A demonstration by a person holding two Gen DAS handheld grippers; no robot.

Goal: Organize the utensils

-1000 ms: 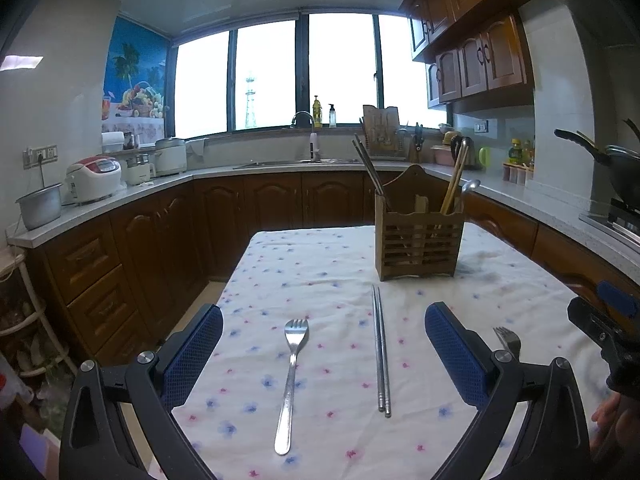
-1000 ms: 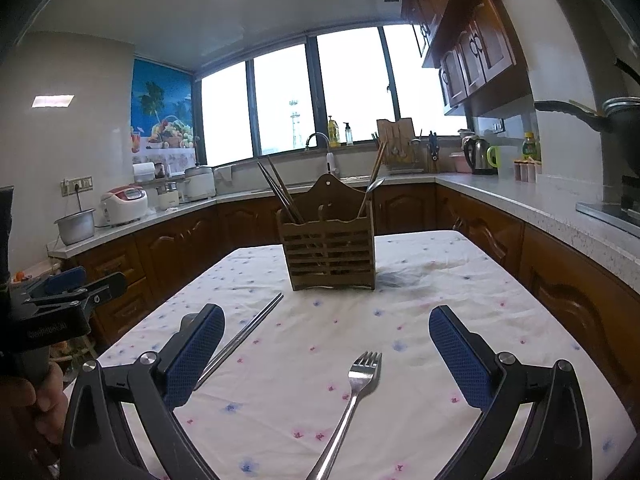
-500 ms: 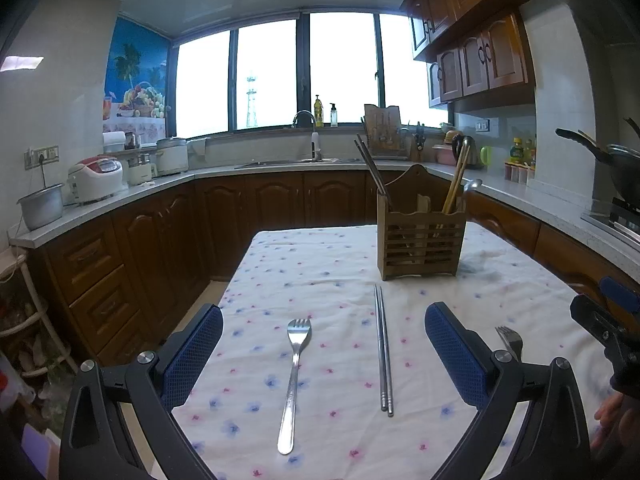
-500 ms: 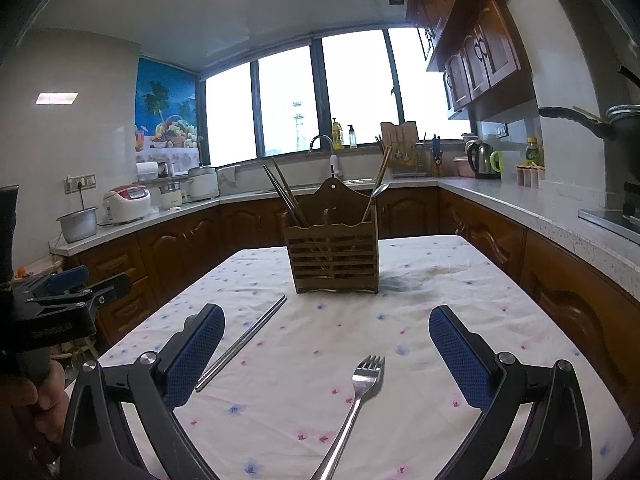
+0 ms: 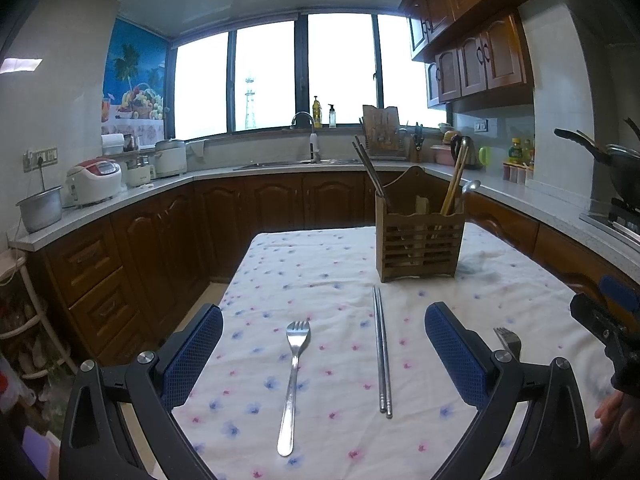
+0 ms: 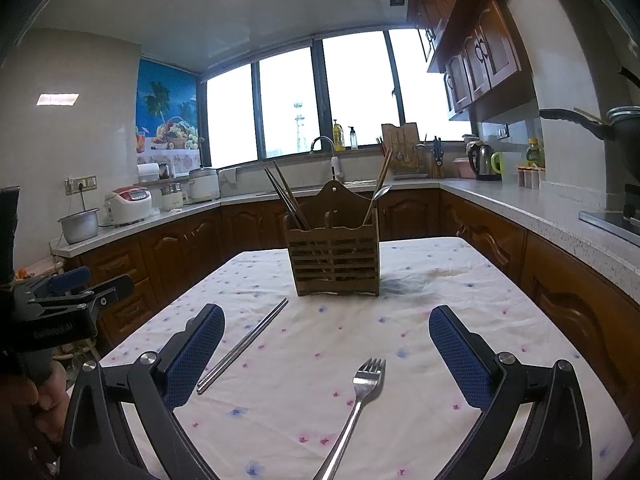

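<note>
Left wrist view – fork (image 5: 294, 380) lengthwise, tines toward holder (image 5: 419, 240), both hand-held grippers (image 5: 322, 356) (image 6: 326, 354) spread, empty

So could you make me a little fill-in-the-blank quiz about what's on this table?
1. The metal chopsticks lie flat in front of the wooden ____.
2. In the left view, a ____ lies between the open left gripper fingers.
3. The right gripper holds ____.
4. The tablecloth is white with small ____.

Missing: holder; fork; nothing; flowers

Your two wrist views sit low over the tabletop (image 5: 328, 264), side by side, both facing the wooden holder (image 5: 419, 236) mid-frame.
</note>
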